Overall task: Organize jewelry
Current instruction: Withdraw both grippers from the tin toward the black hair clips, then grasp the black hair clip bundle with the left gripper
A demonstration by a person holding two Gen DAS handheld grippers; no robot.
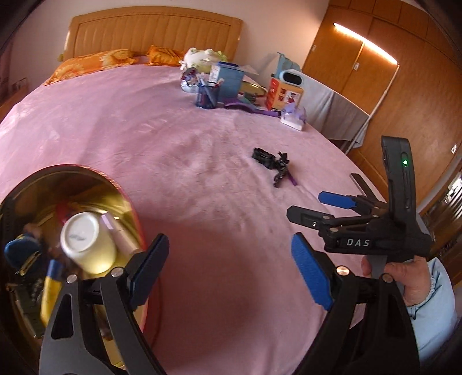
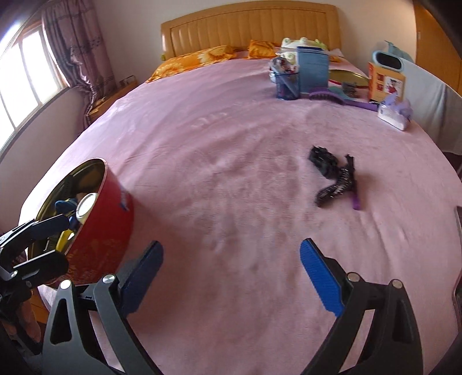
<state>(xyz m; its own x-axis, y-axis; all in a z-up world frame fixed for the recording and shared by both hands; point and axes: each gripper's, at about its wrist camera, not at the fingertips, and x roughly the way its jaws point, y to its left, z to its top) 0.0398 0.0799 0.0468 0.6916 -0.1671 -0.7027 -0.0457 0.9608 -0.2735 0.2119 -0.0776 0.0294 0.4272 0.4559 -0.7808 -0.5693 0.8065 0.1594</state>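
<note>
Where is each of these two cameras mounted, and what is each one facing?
Left wrist: on the left gripper, jaws open, facing across the pink bed; the red tin, the right gripper and a hand show.
Right wrist: on the right gripper, jaws open, facing the headboard; the left gripper shows.
Shared: the tin and the black jewelry.

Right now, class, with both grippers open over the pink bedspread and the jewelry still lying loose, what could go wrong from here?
1. The black jewelry pile is tangled with a purple piece; a pinch may lift the whole clump or drop part of it.
2. The red tin looks tilted on the soft bedspread, near its edge, so a nudge from the left gripper could tip it.
3. The right gripper may snag fabric.
</note>
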